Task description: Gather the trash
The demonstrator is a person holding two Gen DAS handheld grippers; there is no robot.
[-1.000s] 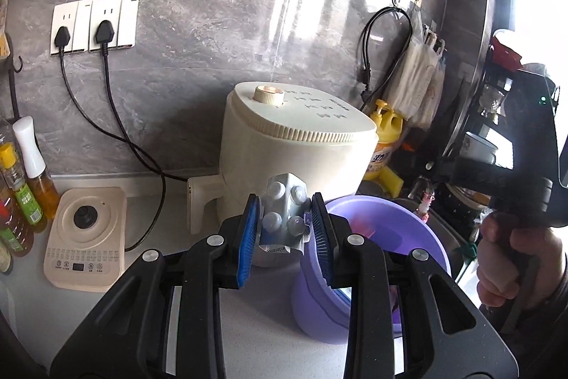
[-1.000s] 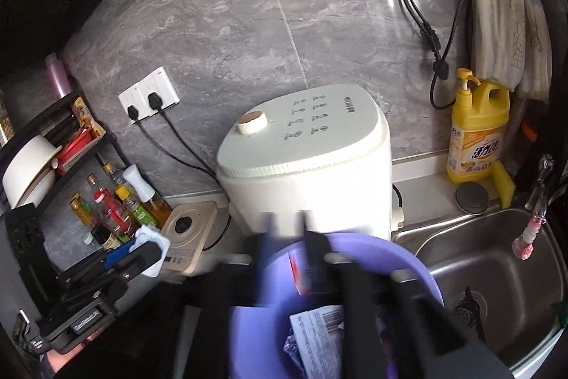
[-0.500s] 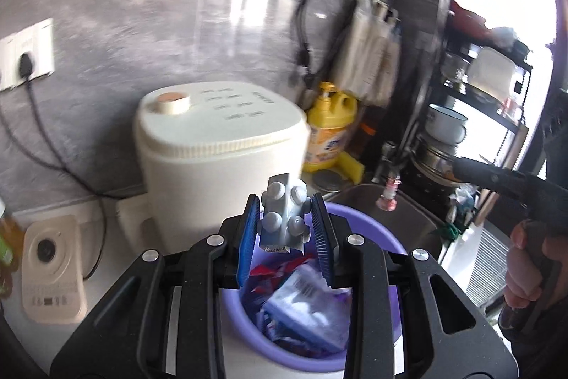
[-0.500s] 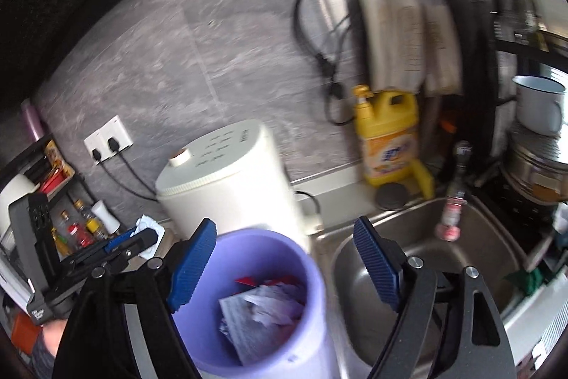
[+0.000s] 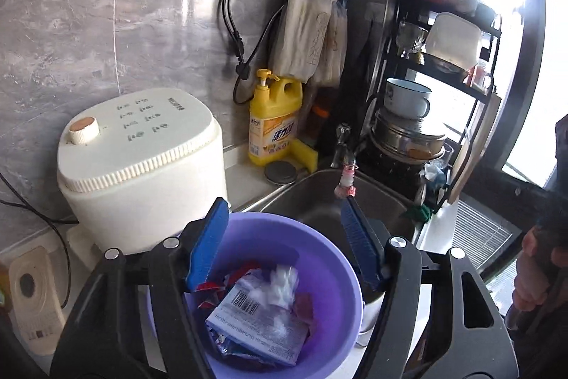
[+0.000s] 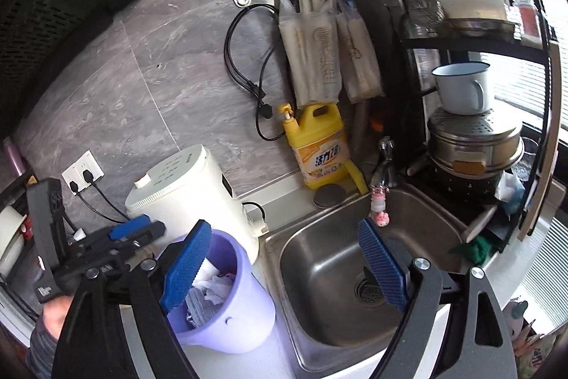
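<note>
The left gripper (image 5: 284, 237) hangs above the purple bin (image 5: 330, 258), its jaws opening with nothing between the blue pads; a second ago they pinched a silver blister pack, which now shows as a pale blur (image 5: 284, 283) on the trash inside, beside a barcoded packet (image 5: 255, 325). The right gripper (image 6: 284, 261) has also let go: earlier it was narrowed over the bin, now its jaws are widening and empty, straddling the bin's rim and the steel sink (image 6: 337, 272). The cream appliance (image 5: 142, 166) stands just behind the bin.
</note>
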